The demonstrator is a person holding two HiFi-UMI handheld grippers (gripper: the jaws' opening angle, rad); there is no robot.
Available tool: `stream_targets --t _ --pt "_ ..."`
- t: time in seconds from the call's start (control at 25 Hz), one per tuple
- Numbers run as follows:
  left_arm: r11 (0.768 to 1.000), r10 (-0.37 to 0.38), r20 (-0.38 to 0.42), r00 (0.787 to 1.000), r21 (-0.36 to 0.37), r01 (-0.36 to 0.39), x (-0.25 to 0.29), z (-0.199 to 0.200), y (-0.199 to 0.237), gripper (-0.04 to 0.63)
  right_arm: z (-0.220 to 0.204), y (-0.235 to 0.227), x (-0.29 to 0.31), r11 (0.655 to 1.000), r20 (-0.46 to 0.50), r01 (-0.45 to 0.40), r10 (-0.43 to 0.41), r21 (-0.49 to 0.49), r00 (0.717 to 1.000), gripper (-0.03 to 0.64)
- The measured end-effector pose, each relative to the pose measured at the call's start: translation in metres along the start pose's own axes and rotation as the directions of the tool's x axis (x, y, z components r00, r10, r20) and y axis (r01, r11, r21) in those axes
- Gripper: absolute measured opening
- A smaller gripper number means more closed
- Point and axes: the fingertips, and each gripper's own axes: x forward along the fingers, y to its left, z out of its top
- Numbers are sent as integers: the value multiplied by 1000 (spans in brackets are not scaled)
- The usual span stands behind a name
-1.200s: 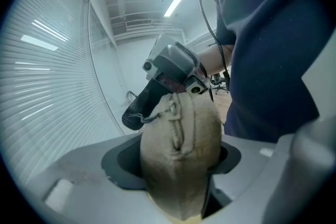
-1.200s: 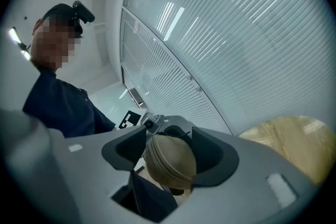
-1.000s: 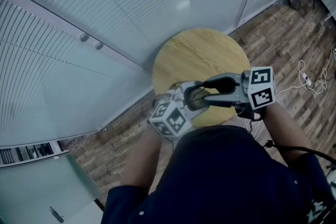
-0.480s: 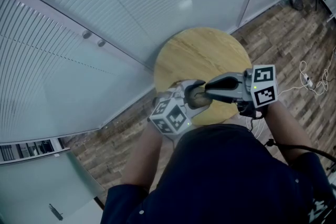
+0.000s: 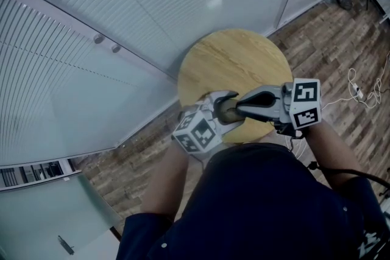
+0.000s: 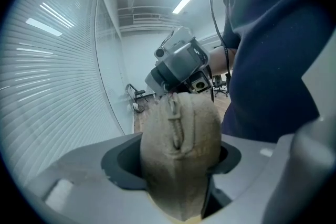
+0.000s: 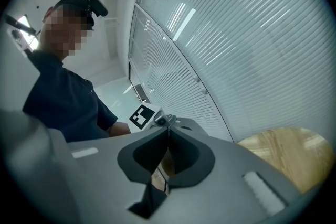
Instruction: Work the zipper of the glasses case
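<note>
Glasses case is clamped at its near end between the jaws of the left gripper. Its long axis is laid along that gripper's pointing line, with the far end aimed at the right gripper. The zipper is turned up toward the left gripper's camera. The right gripper is seen clenched, apparently on the zipper pull at the far tip. The case is judged light, soft and liable to buckle, so the body is best braced and only the pull pinched.
</note>
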Motion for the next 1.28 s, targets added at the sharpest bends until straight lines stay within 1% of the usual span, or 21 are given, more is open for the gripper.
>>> stream_targets --t 0.12,0.2,0.32,0.48,0.68,0.8,0.92,1.08,1.16,1.28 --pt "999 -22 28 999 -34 23 0 5 -1 305 2 -1 -2 1000 17 7 -7 -9 1000 15" --pt "997 -38 64 997 -61 42 -1 12 0 305 4 -1 -3 1000 30 10 -10 -6 1000 14" --pt "989 -55 128 990 -127 71 -3 17 3 303 10 -3 -3 1000 55 12 -12 -1 998 14" --pt "977 -71 166 984 -185 102 -6 19 1 301 14 0 -3 1000 82 0 -1 7 997 12" --pt "964 -91 223 971 -224 142 -3 31 4 298 23 -3 -12 999 129 -32 27 37 991 12" --pt "956 -98 267 959 -243 165 -2 40 4 298 28 -2 -19 997 165 -56 46 56 985 12" --pt "940 -83 319 944 -289 180 -11 46 8 296 35 -1 -24 994 214 -74 57 75 975 12" --pt "918 -49 388 920 -345 195 -26 42 15 296 39 -6 -34 996 254 -56 36 74 966 12" --pt "913 -50 421 906 -349 212 -30 42 16 296 40 -7 -36 996 258 -50 29 73 966 12" --pt "908 -58 452 890 -347 235 -33 50 18 296 43 -4 -38 996 273 -59 37 72 961 12"
